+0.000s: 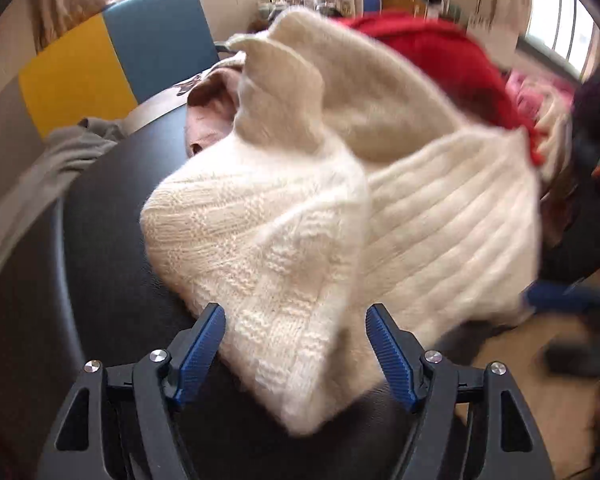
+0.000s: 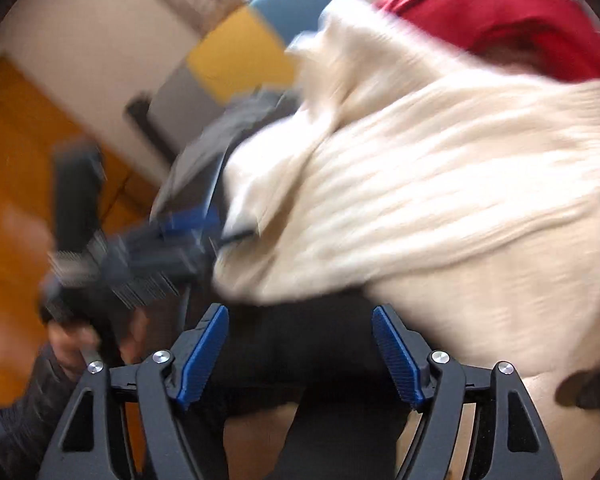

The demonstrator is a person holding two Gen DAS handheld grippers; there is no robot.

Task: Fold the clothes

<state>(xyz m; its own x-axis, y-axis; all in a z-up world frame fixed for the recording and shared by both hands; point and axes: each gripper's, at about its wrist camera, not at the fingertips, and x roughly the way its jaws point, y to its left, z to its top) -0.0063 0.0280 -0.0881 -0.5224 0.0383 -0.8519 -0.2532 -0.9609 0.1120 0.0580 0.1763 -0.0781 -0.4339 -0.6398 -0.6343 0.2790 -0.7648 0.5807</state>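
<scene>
Sweater: I am looking at a cream, chunky cable-knit wool sweater (image 1: 284, 216) that is lying bunched on the dark round bench (image 1: 112, 208), one ribbed part spilling over the near edge.
Handling: I am judging it soft, floppy and fairly bulky; it will sag and stretch wherever I am lifting it, though the fuzzy knit should not slip on the ribbed pads.
Where to grip: I am favouring a hem corner or the ribbed edge, pinching one layer only, since a thick fold may fill the jaws.
Left tongs: my left tongs (image 1: 296, 354) are standing released, jaws wide, with the lowest corner of the sweater lying between the blue pads; neither pad is pressing on it, as far as I can tell.
Right tongs: my right tongs (image 2: 300, 354) are also standing released with nothing between them; the sweater (image 2: 420, 184) is sitting just ahead and to the right, in a heavily blurred view.
Around: a red garment (image 1: 440, 60) is lying behind the sweater, a grey cloth (image 1: 60, 160) is draping at the far left edge.
</scene>
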